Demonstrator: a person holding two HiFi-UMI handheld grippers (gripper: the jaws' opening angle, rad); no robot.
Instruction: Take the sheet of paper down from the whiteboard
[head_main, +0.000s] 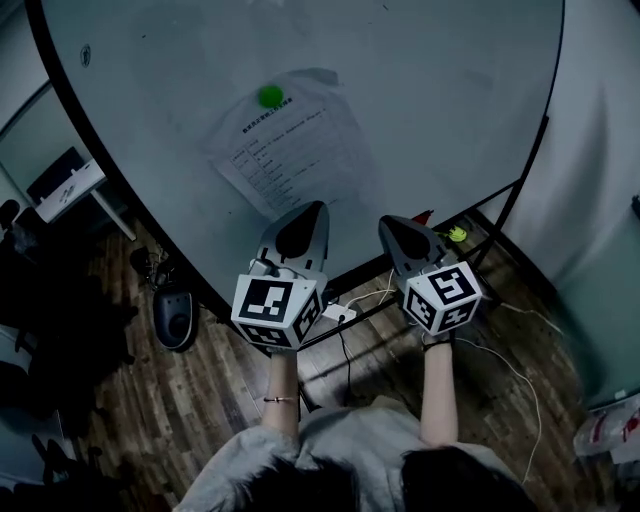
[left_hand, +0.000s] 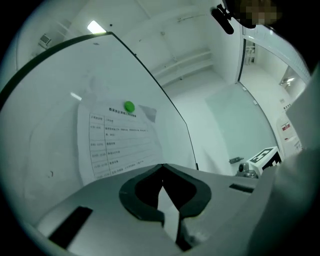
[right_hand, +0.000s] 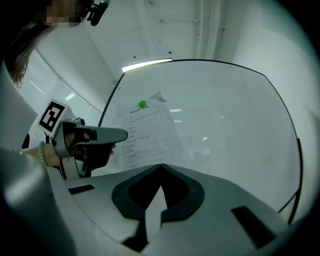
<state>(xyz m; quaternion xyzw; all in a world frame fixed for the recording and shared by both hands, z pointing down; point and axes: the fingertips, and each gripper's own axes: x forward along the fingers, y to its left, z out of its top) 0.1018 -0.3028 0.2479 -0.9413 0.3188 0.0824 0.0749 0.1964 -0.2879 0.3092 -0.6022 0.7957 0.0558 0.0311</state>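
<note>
A sheet of paper (head_main: 295, 145) with printed lines hangs on the whiteboard (head_main: 450, 80), pinned near its top edge by a round green magnet (head_main: 270, 96). In the head view the sheet sits left of the board's middle and a little tilted. Its upper right corner curls away from the surface. A dark frame runs round the board's edge.

The person holds both tools up in front of the board, side by side and apart. The left tool (head_main: 318, 206) has its jaws pressed together with nothing between them. Its own view shows the two tips meeting in a point just under the sheet's bottom edge. In the head view that tip overlaps the lower right part of the sheet, but whether it touches the paper cannot be told. The right tool (head_main: 384, 222) is likewise closed and empty. It points at plain board surface to the right of the sheet and lower than the magnet. In the right gripper view the left tool reaches in from the left, its tip at the sheet's near edge.

Each tool carries a cube with square markers at its rear, the left cube (head_main: 277, 308) and the right cube (head_main: 441, 295), just above the person's forearms. A thin bracelet (head_main: 279, 399) circles the left wrist. Below the board lies a wooden floor (head_main: 150, 400).
</note>
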